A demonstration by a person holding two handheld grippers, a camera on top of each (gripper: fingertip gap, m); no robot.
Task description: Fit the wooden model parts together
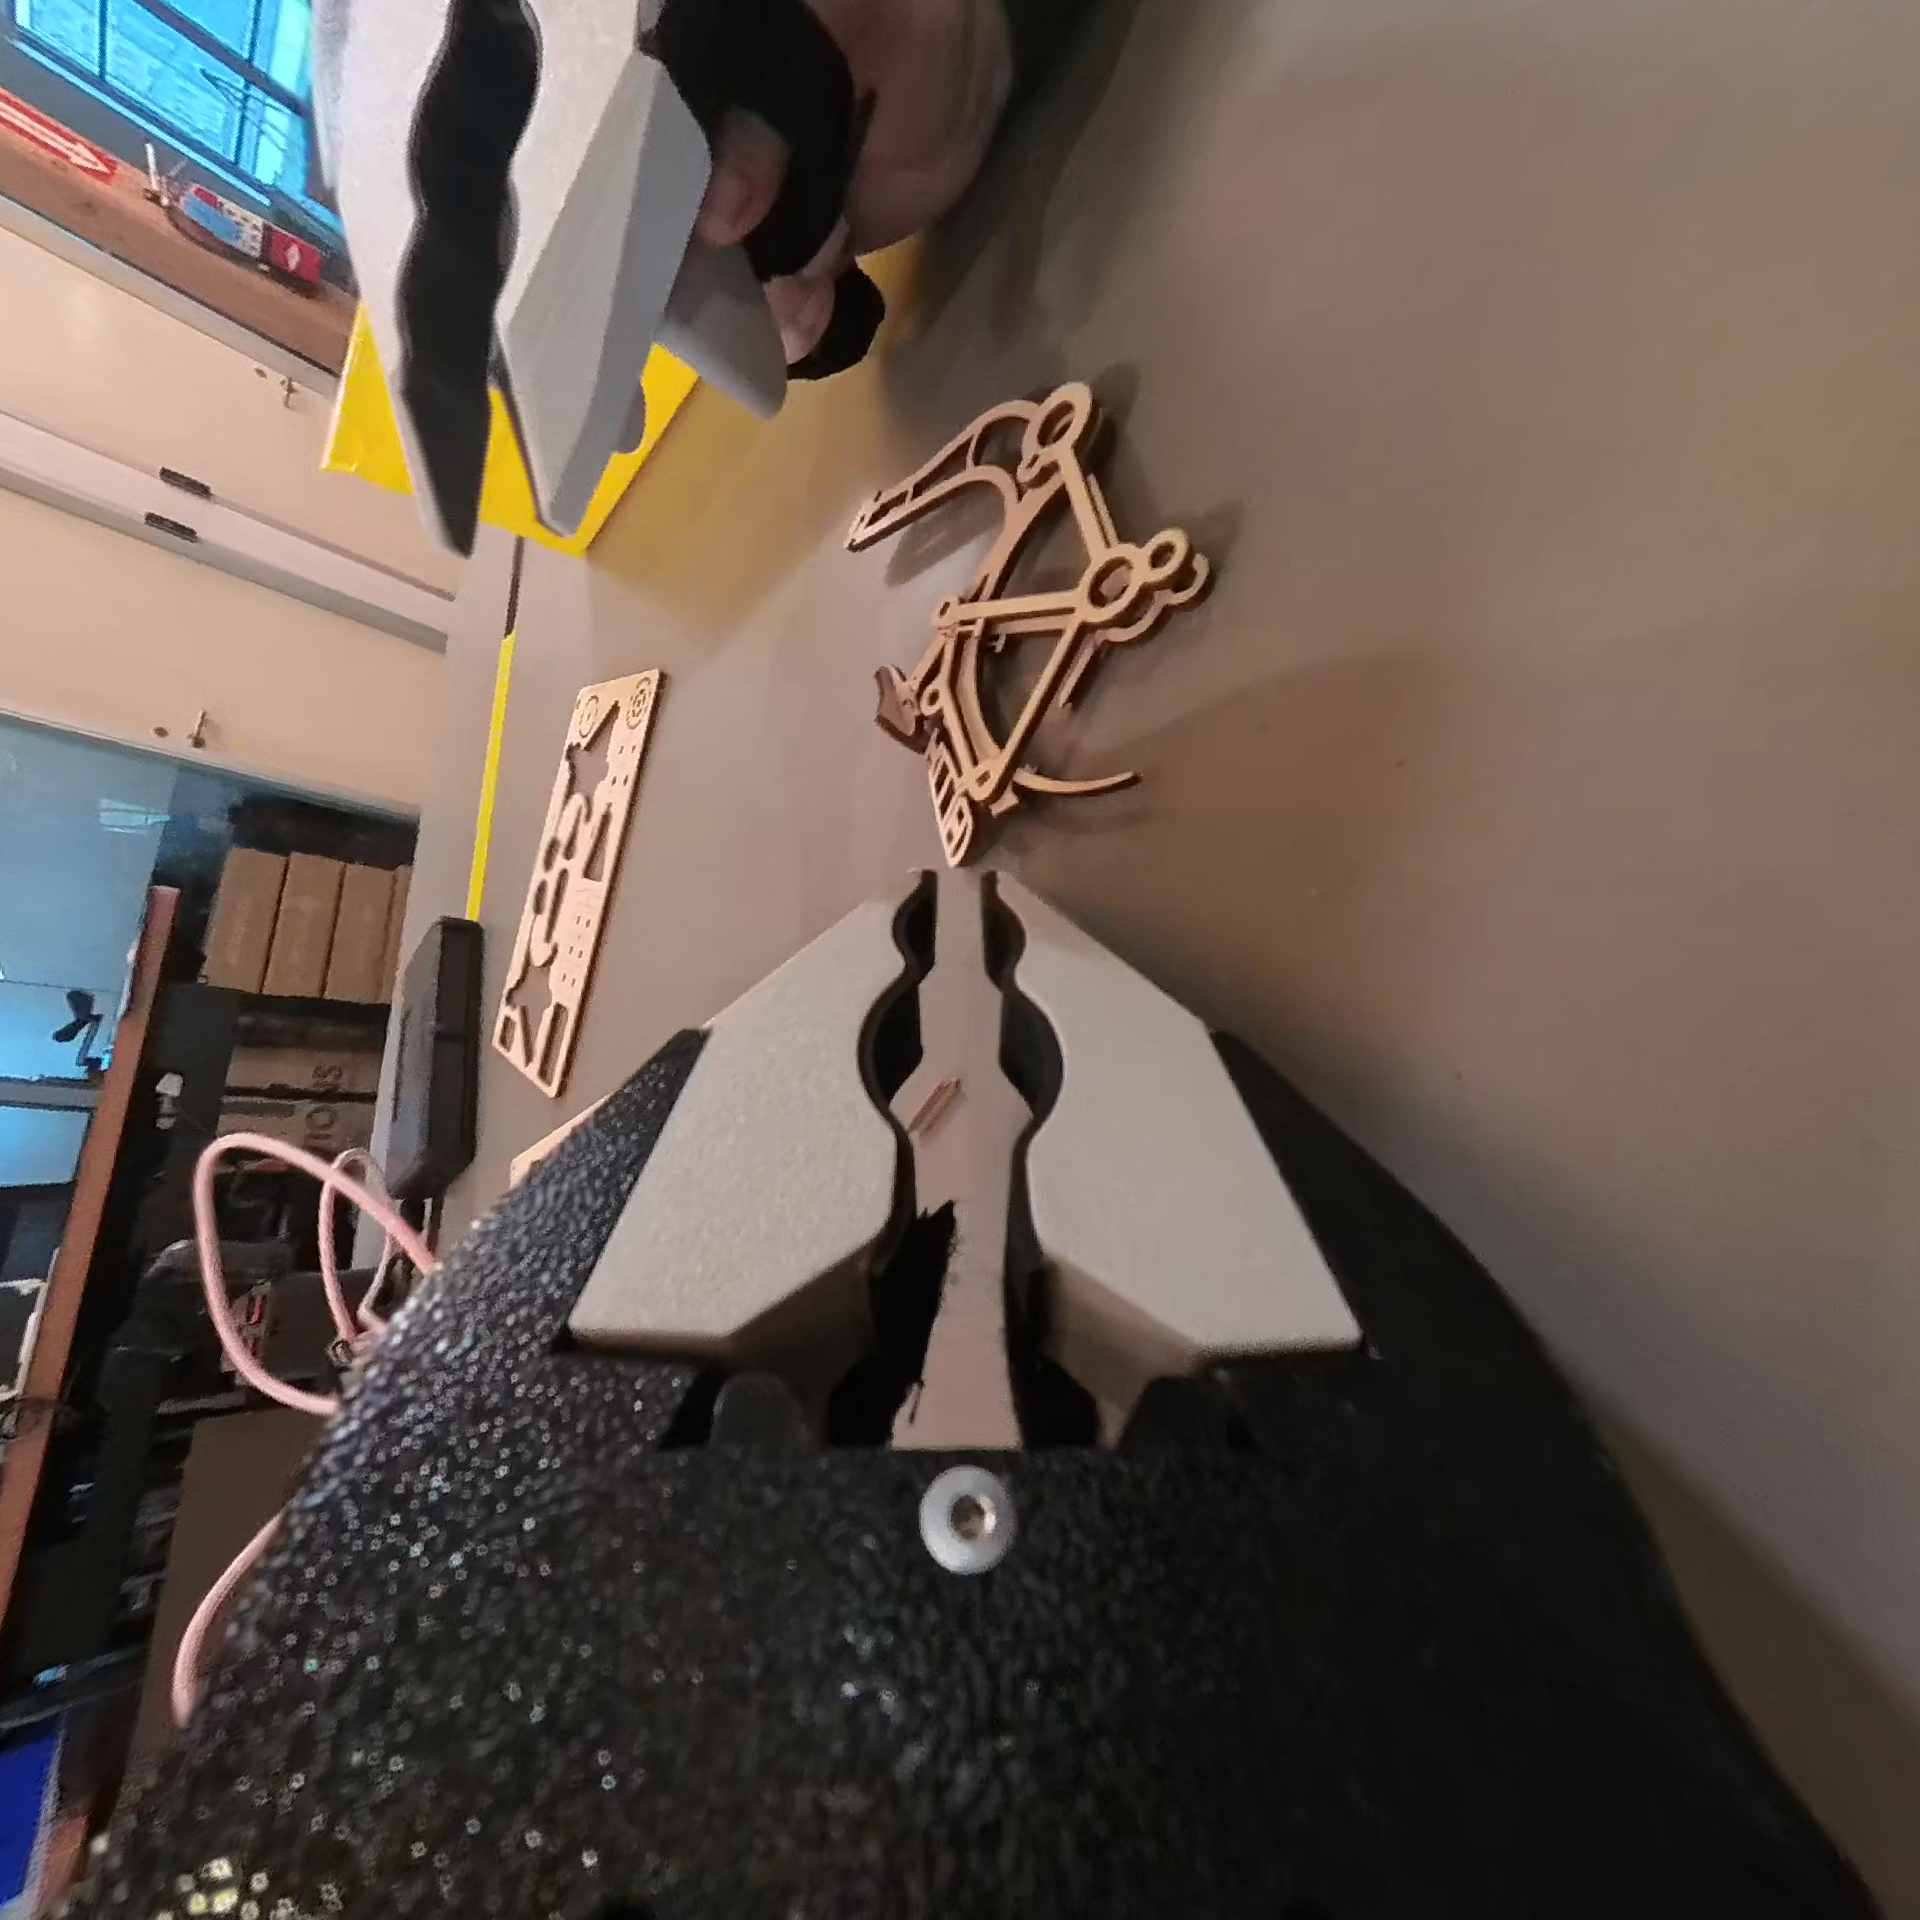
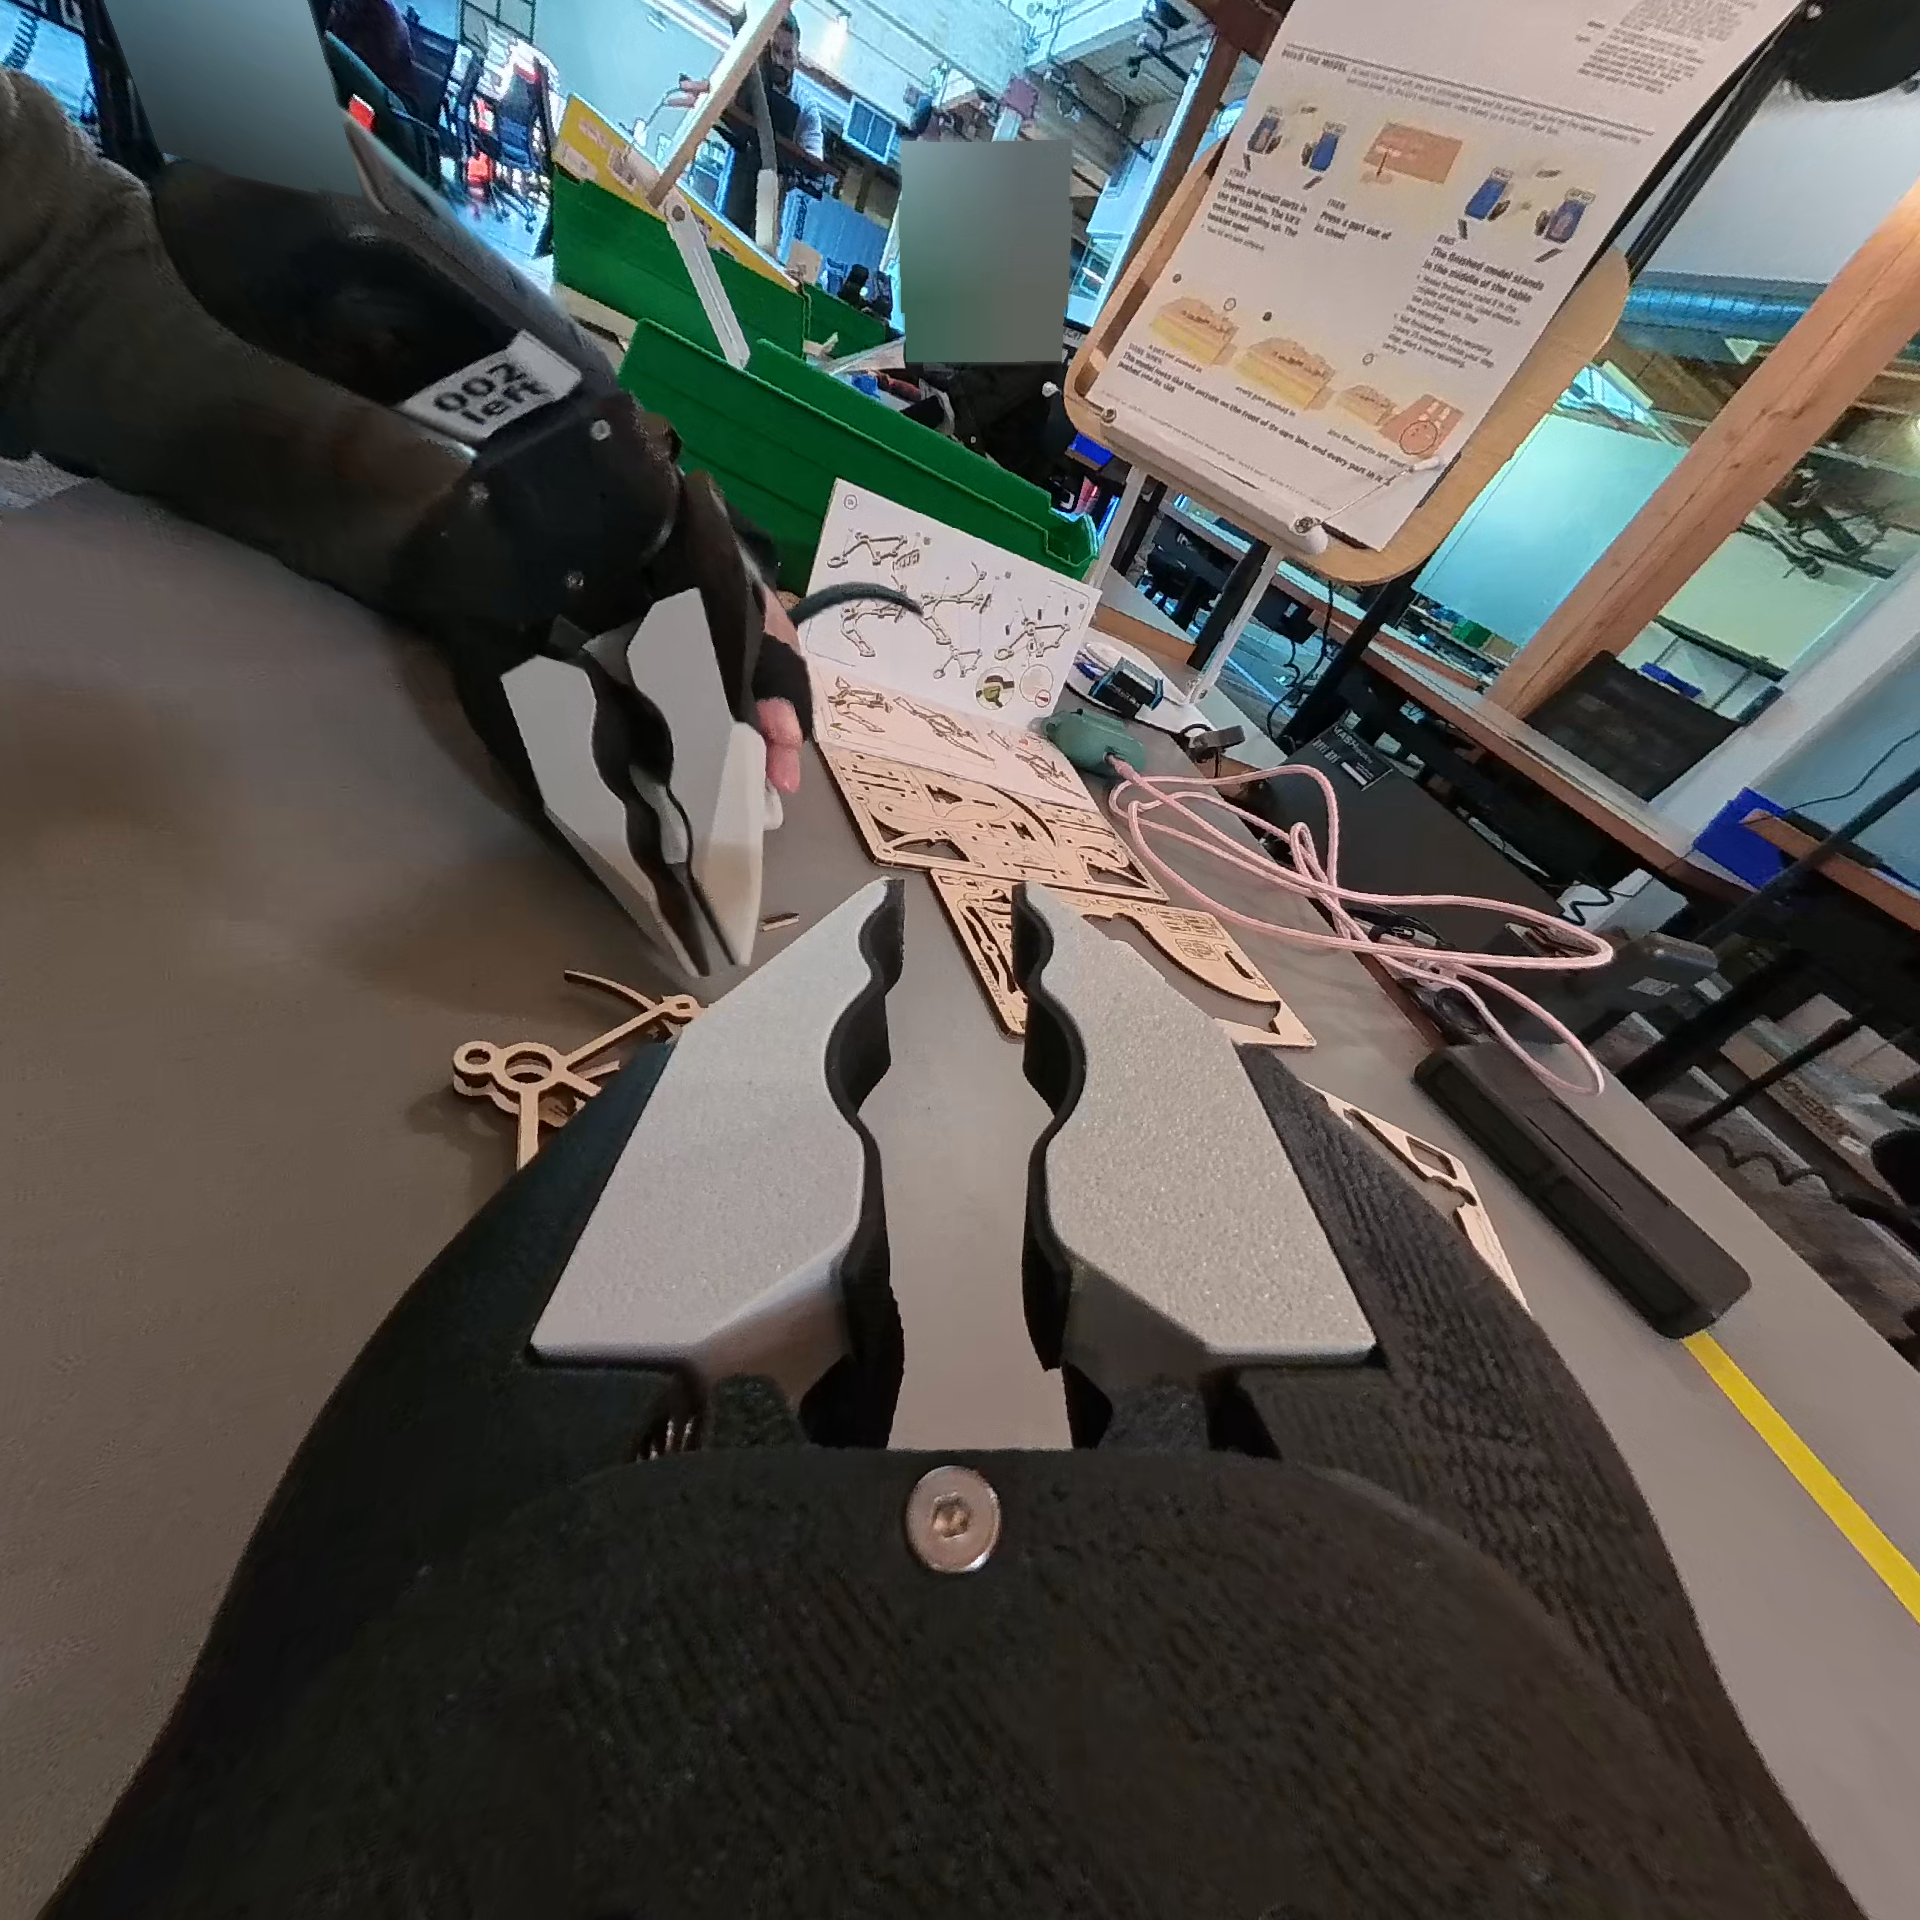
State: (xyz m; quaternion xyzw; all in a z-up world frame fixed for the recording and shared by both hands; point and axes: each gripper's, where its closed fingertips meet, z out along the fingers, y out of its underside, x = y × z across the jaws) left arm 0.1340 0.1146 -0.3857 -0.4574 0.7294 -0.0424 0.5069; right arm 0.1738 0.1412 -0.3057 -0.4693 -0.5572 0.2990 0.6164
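Two grippers hover empty: the left gripper (image 1: 956,883) nearly closed, the right gripper (image 2: 956,904) parted narrowly. The wooden model (image 1: 1029,613) lies flat at twelve o'clock of the left. I'd pin it flat first, then seat the small wooden peg (image 2: 777,920).

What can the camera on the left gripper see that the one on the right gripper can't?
Only the left wrist view shows the whole wooden model lying flat on the table.

Only the right wrist view shows the open instruction booklet, green bins and a poster stand.

Both show the punched-out wooden sheet, pink cable and both grippers.
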